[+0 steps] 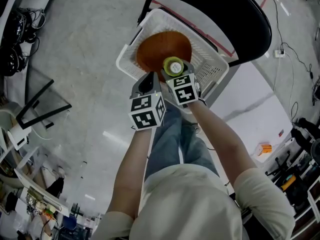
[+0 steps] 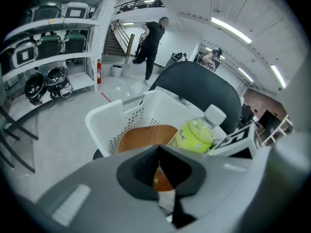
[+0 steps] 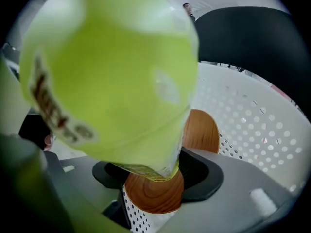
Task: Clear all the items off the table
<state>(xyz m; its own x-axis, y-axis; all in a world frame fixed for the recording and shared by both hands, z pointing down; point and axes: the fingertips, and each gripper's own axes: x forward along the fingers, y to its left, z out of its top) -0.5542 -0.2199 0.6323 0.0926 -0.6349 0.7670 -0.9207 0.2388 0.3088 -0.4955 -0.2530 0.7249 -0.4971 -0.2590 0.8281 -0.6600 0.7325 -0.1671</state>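
A white perforated basket (image 1: pixel 212 64) stands on a black chair (image 1: pixel 240 19) and holds a round wooden bowl (image 1: pixel 157 46). My right gripper (image 1: pixel 175 70) is shut on a yellow-green plastic bottle (image 1: pixel 174 65) with a white cap and holds it just over the bowl. In the right gripper view the bottle (image 3: pixel 112 72) fills most of the picture, clamped between the pads above the bowl (image 3: pixel 201 130) and the basket (image 3: pixel 252 115). My left gripper (image 1: pixel 149 76) is shut and empty at the basket's near edge, left of the bottle (image 2: pixel 194 135). Its closed jaws hide part of the bowl (image 2: pixel 141 137).
The chair's black backrest (image 2: pixel 204 86) rises behind the basket (image 2: pixel 116 120). A white table surface (image 1: pixel 255 99) lies to the right of the chair. Shelves with helmets (image 2: pixel 48 81) stand at the left, and two people (image 2: pixel 150 42) are far back across the grey floor.
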